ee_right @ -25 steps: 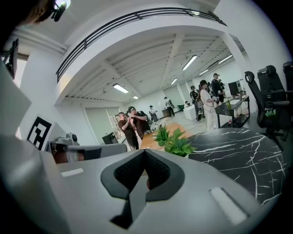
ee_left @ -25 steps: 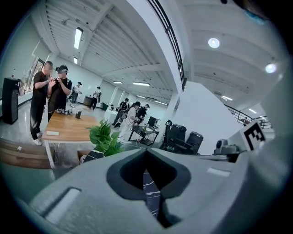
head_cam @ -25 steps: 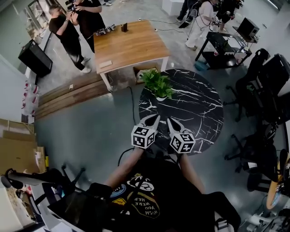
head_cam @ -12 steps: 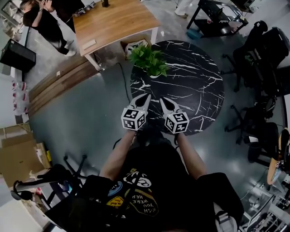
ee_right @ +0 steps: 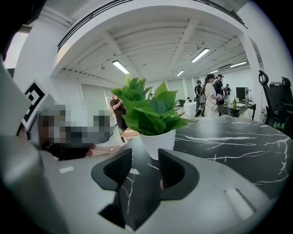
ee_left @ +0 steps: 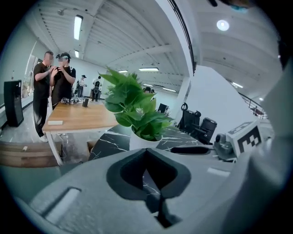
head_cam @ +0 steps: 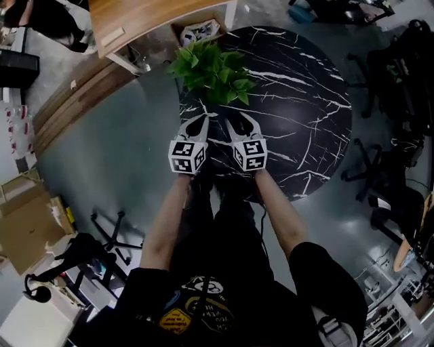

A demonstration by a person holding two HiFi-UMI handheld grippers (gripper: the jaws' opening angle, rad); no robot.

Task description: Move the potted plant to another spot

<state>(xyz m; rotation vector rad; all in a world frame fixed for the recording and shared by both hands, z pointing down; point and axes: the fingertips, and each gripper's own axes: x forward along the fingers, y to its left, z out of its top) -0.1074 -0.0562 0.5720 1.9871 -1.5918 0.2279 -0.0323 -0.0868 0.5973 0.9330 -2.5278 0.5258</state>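
The potted plant (head_cam: 210, 68), leafy green in a white pot (ee_right: 158, 138), stands near the left edge of the round black marble table (head_cam: 298, 101). Both grippers are held side by side just in front of it, over the table's near edge. My left gripper (head_cam: 205, 118) is shut and empty, its tips meeting in the left gripper view (ee_left: 146, 150), where the plant (ee_left: 135, 107) rises just beyond. My right gripper (head_cam: 234, 119) has just been opening. Its jaws stand apart (ee_right: 145, 155) with only the tabletop showing between them, and the pot is a short way ahead.
A wooden table (head_cam: 149, 17) stands beyond the plant, with an open box (head_cam: 200, 30) under it. Office chairs (head_cam: 400, 74) crowd the right side. A chair base (head_cam: 112, 227) and cardboard boxes (head_cam: 20, 217) lie to the left. Two people (ee_left: 52, 89) stand by the wooden table.
Both grippers have come forward and down toward the plant, from the table's near edge to just short of its leaves. The head view has swung along with them.
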